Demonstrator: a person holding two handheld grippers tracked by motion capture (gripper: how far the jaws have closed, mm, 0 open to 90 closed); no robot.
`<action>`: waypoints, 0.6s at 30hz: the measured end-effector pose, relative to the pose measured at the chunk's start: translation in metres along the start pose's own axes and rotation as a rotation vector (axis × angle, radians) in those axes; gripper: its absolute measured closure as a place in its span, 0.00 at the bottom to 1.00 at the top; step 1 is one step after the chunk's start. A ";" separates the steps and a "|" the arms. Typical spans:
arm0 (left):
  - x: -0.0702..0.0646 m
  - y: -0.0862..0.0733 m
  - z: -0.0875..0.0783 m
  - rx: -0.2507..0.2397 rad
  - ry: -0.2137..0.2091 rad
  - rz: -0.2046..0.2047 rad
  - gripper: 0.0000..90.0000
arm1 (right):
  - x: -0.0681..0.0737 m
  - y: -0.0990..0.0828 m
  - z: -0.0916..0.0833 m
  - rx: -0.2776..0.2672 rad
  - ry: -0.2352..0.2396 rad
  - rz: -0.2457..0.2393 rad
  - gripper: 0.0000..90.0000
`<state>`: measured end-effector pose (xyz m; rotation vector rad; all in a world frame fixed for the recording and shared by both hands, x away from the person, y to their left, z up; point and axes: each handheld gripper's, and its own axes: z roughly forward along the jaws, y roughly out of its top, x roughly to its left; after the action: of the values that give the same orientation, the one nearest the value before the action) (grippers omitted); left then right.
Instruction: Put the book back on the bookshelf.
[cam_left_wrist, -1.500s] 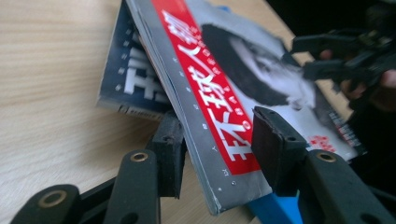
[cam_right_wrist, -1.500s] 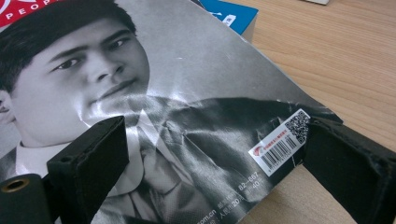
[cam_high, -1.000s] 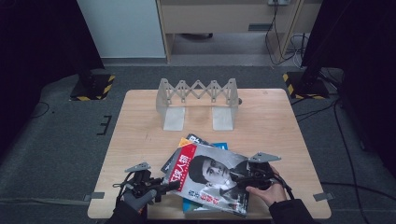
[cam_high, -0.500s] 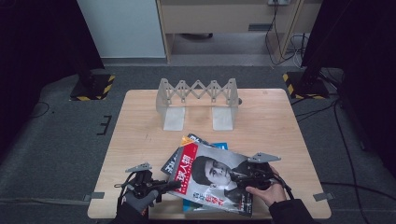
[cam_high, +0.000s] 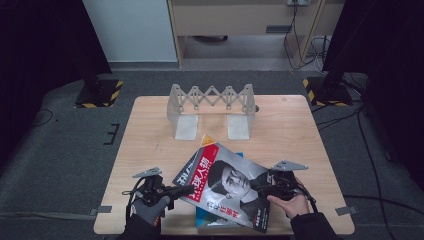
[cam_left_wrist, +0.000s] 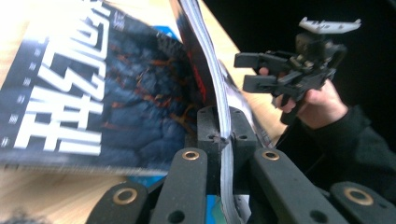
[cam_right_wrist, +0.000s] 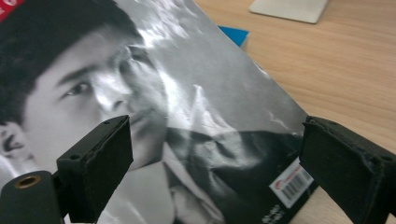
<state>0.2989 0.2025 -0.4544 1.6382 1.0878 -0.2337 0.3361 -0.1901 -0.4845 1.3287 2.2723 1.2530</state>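
Your left gripper (cam_left_wrist: 223, 140) has just closed its jaws on the spine edge of the portrait magazine (cam_high: 227, 185), tilted above the blue magazine (cam_left_wrist: 93, 93) near the table's (cam_high: 150, 130) front edge. Your right gripper (cam_right_wrist: 215, 163) stands wide open, holding nothing. The thin pinch may slip or tear pages. The expanding rack (cam_high: 212, 107) lies well apart, with open table between.

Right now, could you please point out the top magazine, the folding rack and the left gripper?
top magazine (cam_high: 227, 187), high view, cover middle.
folding rack (cam_high: 212, 97), high view, lattice middle.
left gripper (cam_left_wrist: 226, 128), left gripper view, between its fingertips.
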 end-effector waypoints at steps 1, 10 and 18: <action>-0.002 0.003 0.000 -0.011 -0.009 0.005 0.96 | -0.001 0.000 -0.001 -0.003 -0.002 0.005 0.11; -0.007 0.019 0.001 -0.036 -0.027 -0.006 0.96 | -0.017 0.004 -0.014 -0.069 -0.065 0.029 0.11; -0.016 0.040 -0.005 -0.069 -0.039 0.029 0.96 | -0.034 0.004 -0.023 -0.092 -0.139 0.046 0.10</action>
<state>0.3182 0.1999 -0.4154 1.5810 1.0313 -0.2063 0.3448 -0.2296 -0.4749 1.3959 2.0760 1.2234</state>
